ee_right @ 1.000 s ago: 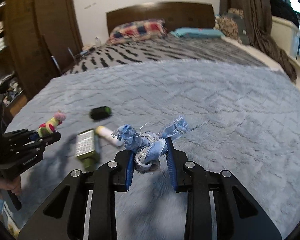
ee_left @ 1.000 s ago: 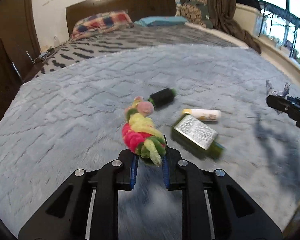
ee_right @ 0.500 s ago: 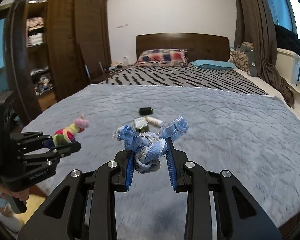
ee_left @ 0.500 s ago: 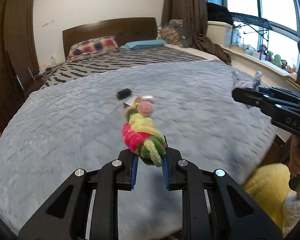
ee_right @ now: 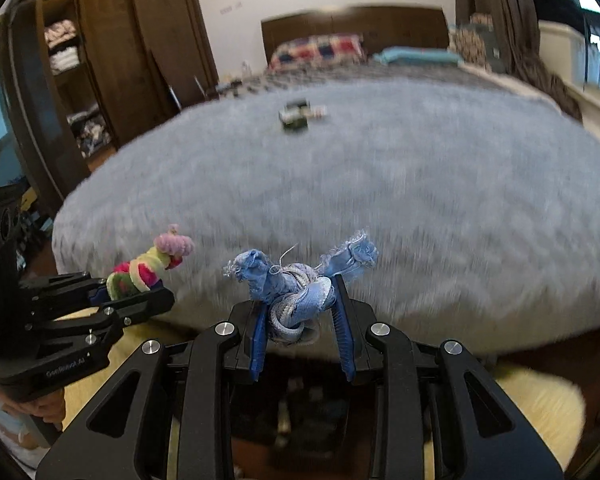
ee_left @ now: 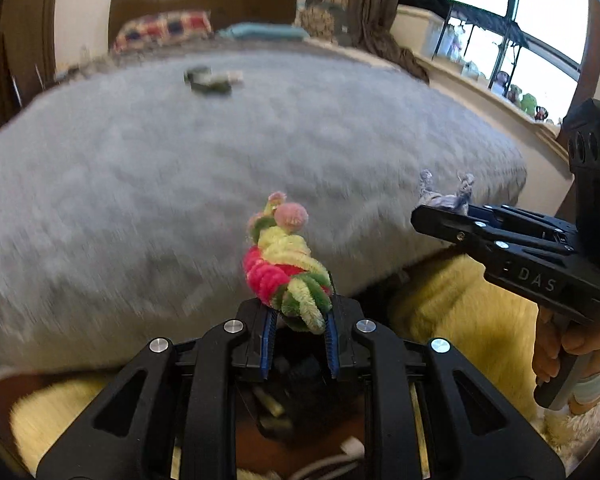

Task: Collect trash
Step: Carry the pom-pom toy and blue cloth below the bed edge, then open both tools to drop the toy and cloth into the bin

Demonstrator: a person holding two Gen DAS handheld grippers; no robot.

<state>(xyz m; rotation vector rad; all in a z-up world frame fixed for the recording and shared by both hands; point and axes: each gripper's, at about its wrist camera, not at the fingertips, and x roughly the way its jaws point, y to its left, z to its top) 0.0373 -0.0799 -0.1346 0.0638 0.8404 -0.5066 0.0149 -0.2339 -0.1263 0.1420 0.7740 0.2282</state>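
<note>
My left gripper (ee_left: 300,308) is shut on a twisted pipe-cleaner toy (ee_left: 280,256) of pink, yellow and green, held beyond the foot edge of the bed. My right gripper (ee_right: 300,300) is shut on a knotted blue fabric scrap (ee_right: 296,284). Each gripper shows in the other's view: the right gripper (ee_left: 440,208) with its scrap (ee_left: 444,196) at the right, the left gripper (ee_right: 140,296) with the toy (ee_right: 148,264) at the left. Below both, a dark container (ee_right: 300,412) with scraps inside shows between the gripper arms.
A grey fluffy blanket (ee_right: 380,184) covers the bed. Far back on it lie a dark green bottle with a label and a small tube (ee_right: 300,116). A yellow shaggy rug (ee_left: 468,320) lies on the floor. A wooden wardrobe (ee_right: 112,60) stands at the left.
Both grippers have drawn back from the bed with their items, past its foot edge and lower. The bottles now lie far off. The rug and the dark container have come into view.
</note>
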